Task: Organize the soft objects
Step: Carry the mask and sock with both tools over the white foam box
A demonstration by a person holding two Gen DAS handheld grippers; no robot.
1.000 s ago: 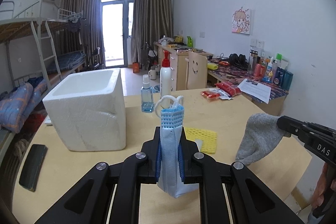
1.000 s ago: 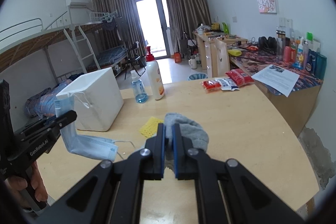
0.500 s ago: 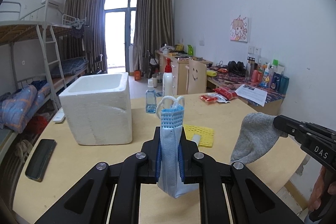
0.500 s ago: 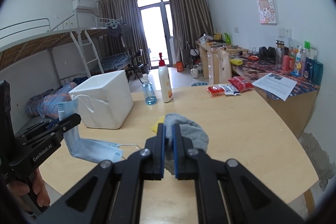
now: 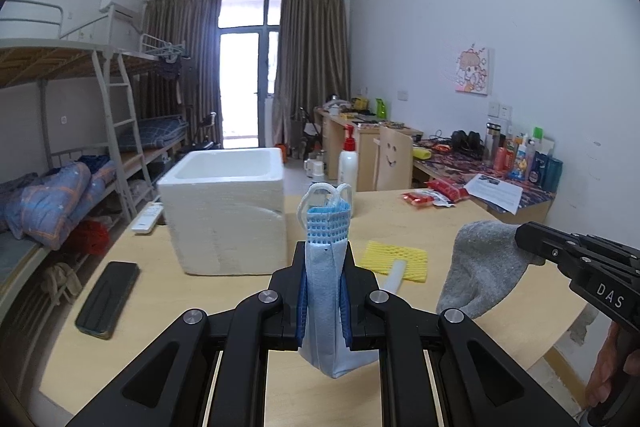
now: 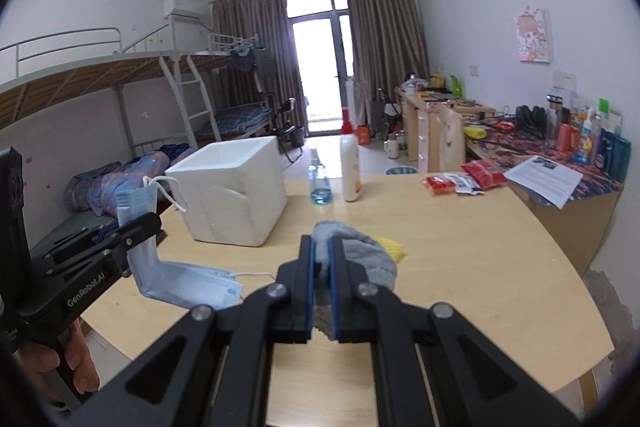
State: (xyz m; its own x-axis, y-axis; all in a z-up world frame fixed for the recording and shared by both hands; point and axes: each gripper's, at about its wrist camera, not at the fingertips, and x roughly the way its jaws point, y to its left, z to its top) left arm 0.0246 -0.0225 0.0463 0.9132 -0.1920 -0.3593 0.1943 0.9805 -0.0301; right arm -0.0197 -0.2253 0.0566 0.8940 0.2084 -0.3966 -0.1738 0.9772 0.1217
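Observation:
My left gripper (image 5: pixel 324 259) is shut on a blue face mask (image 5: pixel 326 291) and holds it above the wooden table (image 5: pixel 168 291); the mask hangs from it in the right wrist view (image 6: pixel 180 279). My right gripper (image 6: pixel 322 247) is shut on a grey sock (image 6: pixel 360 255), which dangles at the right in the left wrist view (image 5: pixel 480 275). A white foam box (image 5: pixel 228 215), open on top, stands ahead and left of both grippers. A yellow foam net (image 5: pixel 394 261) lies on the table between them.
A black phone (image 5: pixel 106 299) lies at the table's left edge. A pump bottle (image 6: pixel 350 167) and a small blue bottle (image 6: pixel 320 183) stand behind the box. Red snack packets (image 6: pixel 464 181) lie at the far right. A bunk bed stands left, a cluttered desk right.
Both grippers have risen and pulled back from the table, carrying the mask and the sock higher. The box and the yellow net now look farther away.

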